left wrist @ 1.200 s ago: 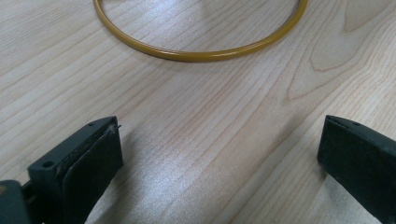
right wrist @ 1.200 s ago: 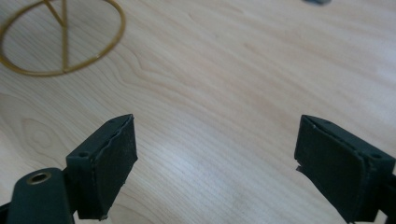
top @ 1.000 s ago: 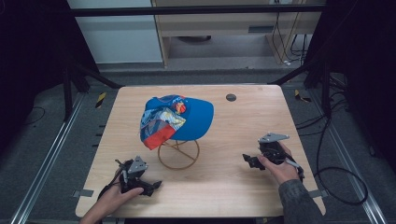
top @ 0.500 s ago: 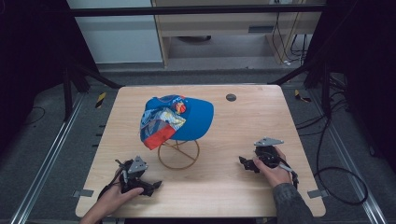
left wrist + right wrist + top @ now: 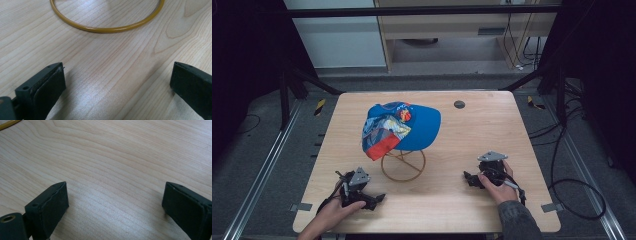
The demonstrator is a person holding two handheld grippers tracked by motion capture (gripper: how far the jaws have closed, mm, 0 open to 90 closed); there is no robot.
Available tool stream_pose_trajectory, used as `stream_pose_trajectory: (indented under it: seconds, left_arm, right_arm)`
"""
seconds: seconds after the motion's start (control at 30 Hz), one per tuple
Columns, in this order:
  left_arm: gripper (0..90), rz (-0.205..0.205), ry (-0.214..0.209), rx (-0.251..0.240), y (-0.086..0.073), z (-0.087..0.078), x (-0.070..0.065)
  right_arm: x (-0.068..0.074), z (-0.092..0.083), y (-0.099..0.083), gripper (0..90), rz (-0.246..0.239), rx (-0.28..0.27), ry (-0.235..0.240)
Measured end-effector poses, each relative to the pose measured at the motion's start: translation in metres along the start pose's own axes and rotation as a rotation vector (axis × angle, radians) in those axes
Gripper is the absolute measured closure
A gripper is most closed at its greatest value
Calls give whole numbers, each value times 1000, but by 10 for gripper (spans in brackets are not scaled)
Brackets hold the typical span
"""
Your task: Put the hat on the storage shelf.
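Observation:
A blue cap (image 5: 404, 125) with a red and patterned panel sits on a gold wire stand (image 5: 403, 166) in the middle of the wooden table (image 5: 492, 125). My left gripper (image 5: 379, 199) rests low at the near left, pointing toward the stand. Its jaws stand open over bare wood (image 5: 117, 75), and the stand's ring (image 5: 107, 28) lies just ahead of them. My right gripper (image 5: 468, 178) is at the near right, pointing left. Its jaws (image 5: 115, 192) have just been opening and are open with nothing between them. A bit of the gold ring (image 5: 7, 124) shows in that view's corner.
A small dark round spot (image 5: 459, 104) marks the table beyond the cap. Grey tape tabs (image 5: 550, 207) sit at the near corners. Dark frame legs and cables surround the table, and a cabinet (image 5: 337, 35) stands beyond.
My right gripper has come down and nearer to the person, low over the table. The left gripper, the cap and the stand have not moved.

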State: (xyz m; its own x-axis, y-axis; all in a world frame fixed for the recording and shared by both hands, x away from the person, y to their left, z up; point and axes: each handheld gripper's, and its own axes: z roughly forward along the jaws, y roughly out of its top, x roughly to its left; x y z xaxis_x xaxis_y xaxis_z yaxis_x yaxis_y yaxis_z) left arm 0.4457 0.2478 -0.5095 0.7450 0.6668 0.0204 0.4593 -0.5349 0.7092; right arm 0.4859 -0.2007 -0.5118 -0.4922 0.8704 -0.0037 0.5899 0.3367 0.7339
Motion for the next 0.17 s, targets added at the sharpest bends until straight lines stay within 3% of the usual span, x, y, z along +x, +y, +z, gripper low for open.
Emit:
stream_pose_trajectory:
  seconds: [0.17]
  left_arm:
    - [0, 0, 0, 0, 0, 0, 0]
  right_arm:
    - [1, -1, -1, 70, 6, 0, -9]
